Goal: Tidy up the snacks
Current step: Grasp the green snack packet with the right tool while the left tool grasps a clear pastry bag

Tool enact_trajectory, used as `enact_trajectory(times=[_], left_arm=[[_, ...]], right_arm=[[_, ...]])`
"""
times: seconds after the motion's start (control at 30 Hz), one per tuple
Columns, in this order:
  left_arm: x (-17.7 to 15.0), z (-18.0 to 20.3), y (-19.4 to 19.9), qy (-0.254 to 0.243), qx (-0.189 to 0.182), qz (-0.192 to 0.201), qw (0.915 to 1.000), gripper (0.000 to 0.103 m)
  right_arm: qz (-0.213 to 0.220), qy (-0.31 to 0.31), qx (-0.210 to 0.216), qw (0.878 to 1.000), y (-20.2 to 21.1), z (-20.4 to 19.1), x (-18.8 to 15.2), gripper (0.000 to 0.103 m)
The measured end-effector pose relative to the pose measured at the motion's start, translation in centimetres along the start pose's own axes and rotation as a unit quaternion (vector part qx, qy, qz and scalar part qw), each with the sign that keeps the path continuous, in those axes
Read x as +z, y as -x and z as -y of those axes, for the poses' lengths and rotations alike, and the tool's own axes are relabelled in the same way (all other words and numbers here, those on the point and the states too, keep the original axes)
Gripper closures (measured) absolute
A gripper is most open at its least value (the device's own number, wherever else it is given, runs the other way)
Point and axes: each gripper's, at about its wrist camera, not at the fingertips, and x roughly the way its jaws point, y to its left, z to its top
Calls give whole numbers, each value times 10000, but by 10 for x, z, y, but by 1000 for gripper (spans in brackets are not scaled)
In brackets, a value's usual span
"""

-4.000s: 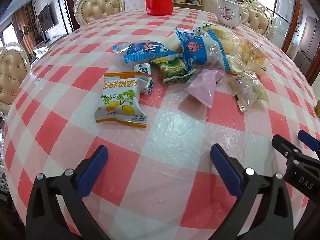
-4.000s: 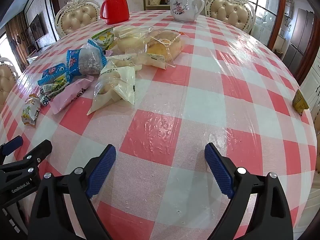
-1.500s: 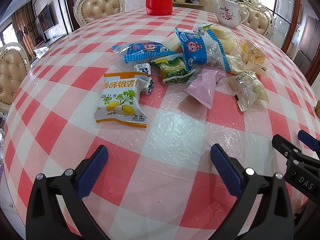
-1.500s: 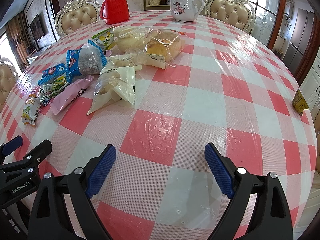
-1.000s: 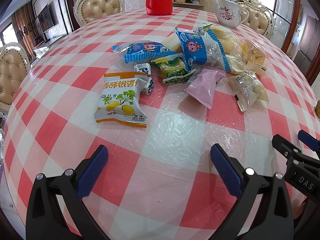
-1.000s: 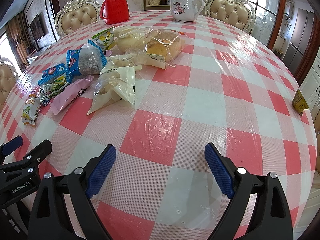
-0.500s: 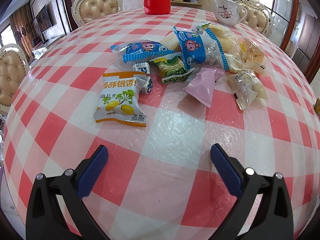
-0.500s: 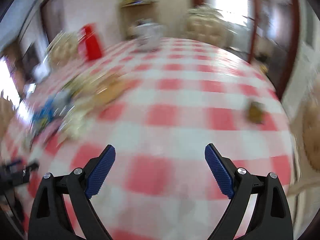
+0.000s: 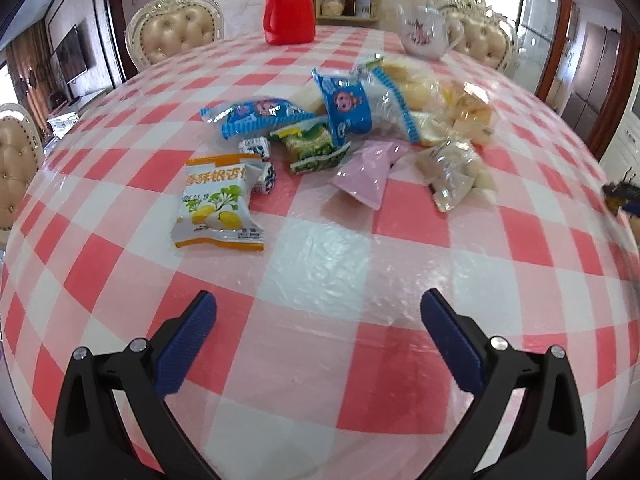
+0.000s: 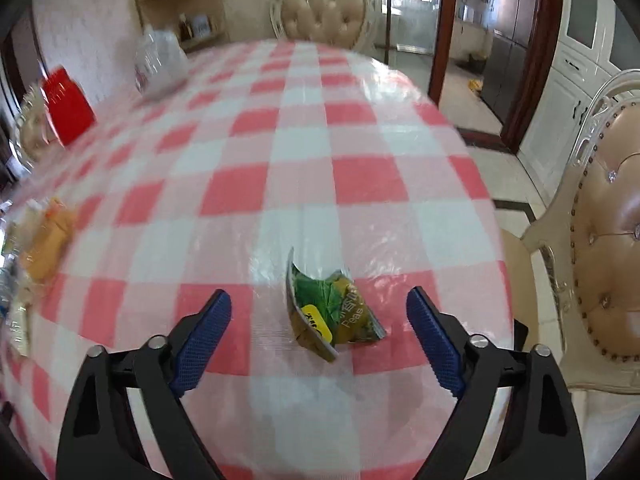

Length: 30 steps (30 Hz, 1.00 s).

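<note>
A pile of snacks lies mid-table in the left wrist view: an orange-white ginkgo packet point(image 9: 218, 204), two blue cartoon packets point(image 9: 260, 116), a green packet point(image 9: 316, 148), a pink packet point(image 9: 370, 172) and clear bread bags point(image 9: 452, 172). My left gripper point(image 9: 319, 300) hangs open over bare cloth in front of them, holding nothing. In the right wrist view a crumpled green pea packet point(image 10: 334, 312) lies alone near the table's right edge. My right gripper point(image 10: 319, 296) straddles it with its jaws closing. Its pads stand apart from the packet on both sides.
A red thermos point(image 9: 289, 8) and a white floral teapot point(image 9: 424, 32) stand at the far side of the checked tablecloth point(image 9: 320, 248). A padded chair point(image 10: 600, 240) sits close beside the table edge on the right. More chairs ring the far side.
My right gripper has swung right across the table, from facing the pile to the pea packet near the edge, and its jaws have narrowed. The left gripper has barely moved.
</note>
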Motion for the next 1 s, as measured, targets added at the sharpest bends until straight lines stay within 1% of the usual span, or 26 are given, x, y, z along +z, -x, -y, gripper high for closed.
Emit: enact_trajectory(times=[0.03,0.07,0.1,0.13,0.17,0.2,0.23,0.27,0.33,0.43,0.5,0.53,0.57,0.6,0.63,0.67,0.7,0.73,0.8,0.83,0.87,1.0], left_arm=[[-2,1,4,32,-45,67,10000,1],[-3,2,7,54,-121,119,9998,1],[-5,5,11,63,-239,158,9996,1],[-5,8,12,64,-330,175,9993,1],[-5,13,13,64,-476,190,9987,1],[-3,19,13,63,-557,191,9982,1],[-1,25,11,61,-620,171,9979,1],[2,32,8,48,-648,136,9978,1],[12,53,-1,-36,-680,81,9976,1],[34,81,-15,-180,-599,116,9980,1],[51,100,-25,-490,-496,188,9974,2],[60,109,-31,-685,-358,233,9967,6],[65,113,-36,-785,-263,252,9962,14],[74,118,-45,-885,-184,238,9956,17],[79,120,-54,-934,-188,149,9953,25],[82,120,-60,-947,-262,34,9952,41],[84,118,-70,-915,-483,-156,9945,45],[85,116,-75,-861,-562,-221,9945,47],[79,112,-70,-837,-645,-94,9944,63],[76,108,-65,-725,-845,-51,9938,64],[73,106,-60,-649,-960,-9,9933,64],[53,97,-29,-552,-1034,301,9926,64]], right_arm=[[113,61,-40,9999,1,-1,-2,40],[122,109,-54,9999,4,-3,-5,50],[160,116,40,9998,9,-5,-7,61],[307,125,283,9990,19,-11,-12,64],[445,222,414,9979,29,-18,-17,65],[659,470,576,9951,43,-34,-25,65],[742,569,664,9934,51,-42,-30,65],[875,694,942,9893,64,-59,-41,65],[994,770,1384,9824,78,-82,-57,65],[1070,730,1846,9742,91,-106,-78,65],[1085,626,2077,9701,96,-117,-90,65],[1095,565,2153,9687,99,-120,-97,65],[1093,529,2213,9676,103,-123,-100,65],[1083,494,2280,9664,105,-125,-105,65],[1084,486,2313,9656,107,-126,-109,65],[1095,504,2294,9659,109,-126,-111,65],[1098,536,2268,9662,111,-130,-112,65],[1110,568,2247,9664,113,-132,-116,65],[1151,617,2216,9664,117,-136,-125,65],[1163,638,2189,9667,118,-137,-127,65],[1165,644,2164,9672,117,-139,-129,65],[1116,699,2248,9655,119,-148,-138,65]])
